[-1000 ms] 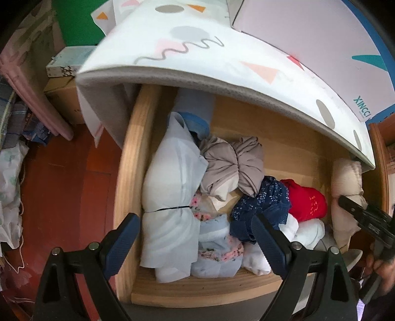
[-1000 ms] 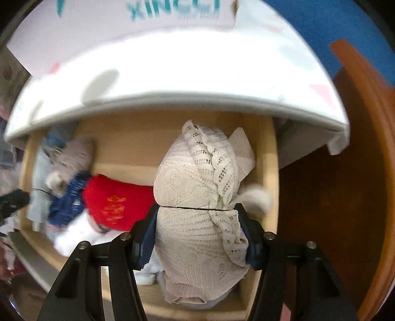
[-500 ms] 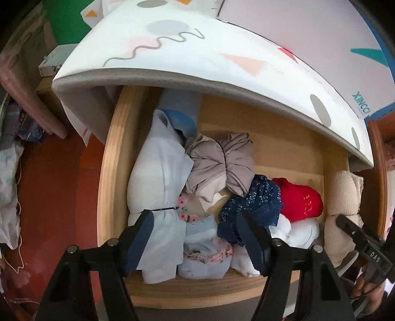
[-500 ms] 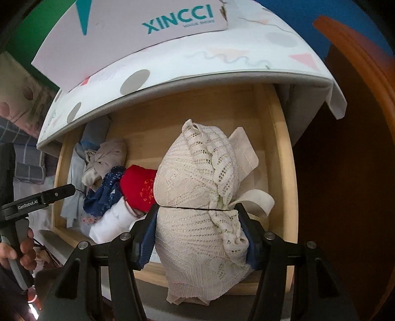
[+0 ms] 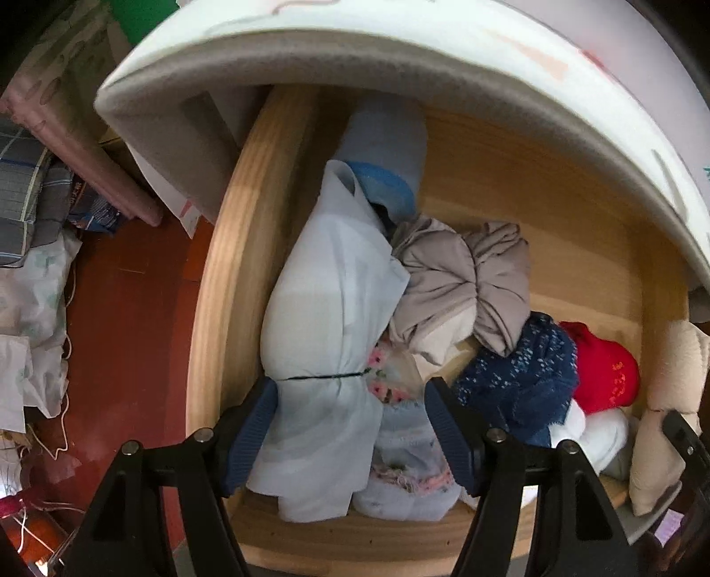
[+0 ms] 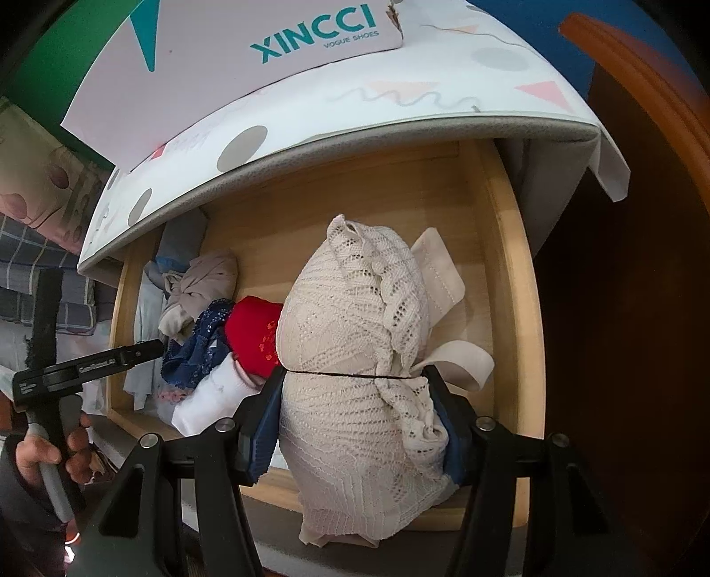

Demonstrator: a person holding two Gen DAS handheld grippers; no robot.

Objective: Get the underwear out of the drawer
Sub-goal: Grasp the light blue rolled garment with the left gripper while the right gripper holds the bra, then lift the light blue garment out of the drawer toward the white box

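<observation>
The open wooden drawer (image 5: 213,310) (image 6: 510,248) holds several pieces of underwear. My left gripper (image 5: 350,399) is open, its fingers either side of a pale blue folded piece (image 5: 324,319) at the drawer's left side, with a floral piece (image 5: 399,444) also between them. Beside lie a taupe piece (image 5: 461,284), a navy patterned one (image 5: 519,381), a red one (image 5: 603,377) and a white one (image 6: 208,395). My right gripper (image 6: 355,399) is shut on a cream lace piece (image 6: 350,337), held above the drawer's right end. The left gripper also shows in the right wrist view (image 6: 88,364).
A white patterned padded top (image 5: 399,49) (image 6: 399,115) overhangs the drawer's back, with a XINCCI shoe box (image 6: 266,40) on it. Red-brown floor (image 5: 120,333) lies to the left with bedding and cloth piles (image 5: 26,288). Dark wooden furniture (image 6: 630,310) stands on the right.
My left gripper has moved in lower and its fingers have narrowed around the pale blue piece. My right gripper has lifted the cream lace piece back from the drawer.
</observation>
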